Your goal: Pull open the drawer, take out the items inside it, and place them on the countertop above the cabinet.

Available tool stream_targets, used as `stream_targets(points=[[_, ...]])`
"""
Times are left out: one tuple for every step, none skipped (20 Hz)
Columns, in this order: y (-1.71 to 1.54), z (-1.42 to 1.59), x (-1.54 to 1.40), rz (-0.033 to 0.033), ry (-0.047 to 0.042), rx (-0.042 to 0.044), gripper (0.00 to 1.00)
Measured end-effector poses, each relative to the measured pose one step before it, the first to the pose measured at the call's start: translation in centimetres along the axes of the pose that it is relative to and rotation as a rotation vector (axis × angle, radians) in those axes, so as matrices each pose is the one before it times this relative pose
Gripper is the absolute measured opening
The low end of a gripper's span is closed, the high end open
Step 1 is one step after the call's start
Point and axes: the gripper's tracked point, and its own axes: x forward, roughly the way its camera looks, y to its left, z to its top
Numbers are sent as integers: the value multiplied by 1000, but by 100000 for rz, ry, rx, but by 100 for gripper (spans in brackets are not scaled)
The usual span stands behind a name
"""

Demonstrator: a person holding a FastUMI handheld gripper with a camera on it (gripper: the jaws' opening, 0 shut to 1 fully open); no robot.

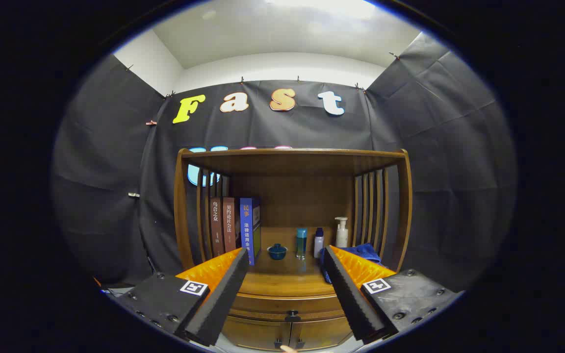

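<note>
A wooden cabinet stands ahead with its countertop [287, 279] under an open shelf frame. Below the countertop's front edge runs the drawer front [272, 314], closed, with a small dark knob [292, 314] at its middle. My gripper [285, 257] is open, its fingers spread wide, hovering in front of and above the drawer with nothing between them. The knob lies below and between the fingers, apart from them. The drawer's inside is hidden.
On the countertop stand three books [236, 228] at the left, a small blue lidded cup [277, 251], a teal bottle [301, 241], a small white bottle [318, 242], a pump bottle [342, 232] and a blue cloth [366, 252]. Two cabinet doors [263, 333] sit under the drawer.
</note>
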Motion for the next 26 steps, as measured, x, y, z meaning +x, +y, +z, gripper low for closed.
stream_targets(points=[[53,-49,20,-59,65,-111,99],[45,30,38,-112,99,158,99],[27,79,30,67,-61,311,99],[2,-14,64,-145,24,324,99],[-48,-36,11,-271,-93,248,99],[0,16,69,-196,-166,167,99],[-35,56,-10,43,-131,115,99],[21,-52,-56,72,57,19,99],[26,-136,21,33,152,75,99],[11,-48,25,117,219,104,99],[8,-85,15,12,231,85,99],[-23,-90,71,-87,312,1,99],[-58,-113,56,-94,353,2,99],[51,-122,-6,134,399,-12,99],[2,-121,46,8,384,-21,99],[-55,-72,-23,17,323,50,99],[-30,-85,41,103,32,190,99],[19,-9,40,16,-43,215,99],[-18,-108,28,123,20,196,99],[57,-147,4,256,128,215,99],[65,-202,81,271,364,246,99],[65,-306,108,411,549,243,99],[-135,-487,228,-88,930,204,99],[-116,-441,151,-99,858,373,99],[-126,-715,246,-212,1359,508,99],[-91,-847,263,216,1532,567,99]])
